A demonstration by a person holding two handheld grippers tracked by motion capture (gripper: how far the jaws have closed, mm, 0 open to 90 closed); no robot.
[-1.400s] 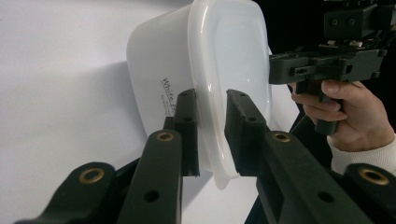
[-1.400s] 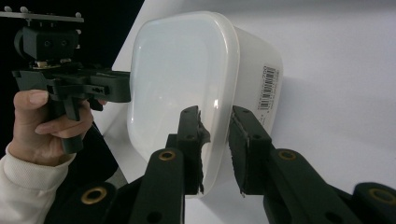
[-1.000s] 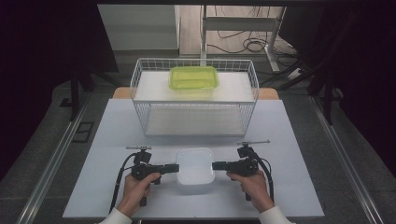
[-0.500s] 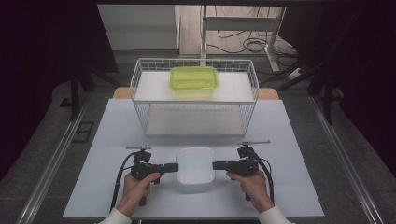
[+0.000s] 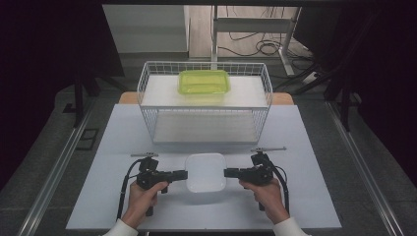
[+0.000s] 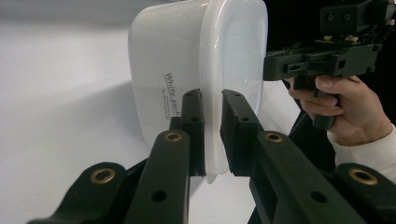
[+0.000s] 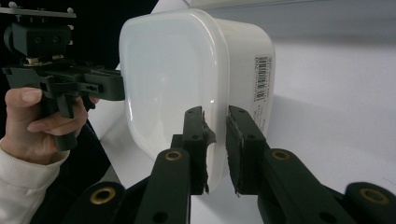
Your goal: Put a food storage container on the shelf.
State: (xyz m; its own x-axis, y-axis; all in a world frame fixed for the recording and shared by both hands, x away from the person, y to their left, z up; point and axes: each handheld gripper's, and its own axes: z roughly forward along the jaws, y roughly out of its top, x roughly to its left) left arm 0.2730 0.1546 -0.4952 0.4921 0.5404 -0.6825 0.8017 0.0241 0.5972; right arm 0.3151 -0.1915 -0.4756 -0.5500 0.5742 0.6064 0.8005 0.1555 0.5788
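the lidded white plastic tub (image 5: 206,171) rests on the pale worktop (image 5: 305,147), the left gripper (image 6: 212,135) and right gripper (image 7: 215,140) each pinching opposite lid rims, seemingly to lift it level.

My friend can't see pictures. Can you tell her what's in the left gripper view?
Two black jaws of the left gripper pinch the rim of a white plastic container with its lid on, above a white table. On the far side, a hand holds the right gripper at the container's opposite rim.
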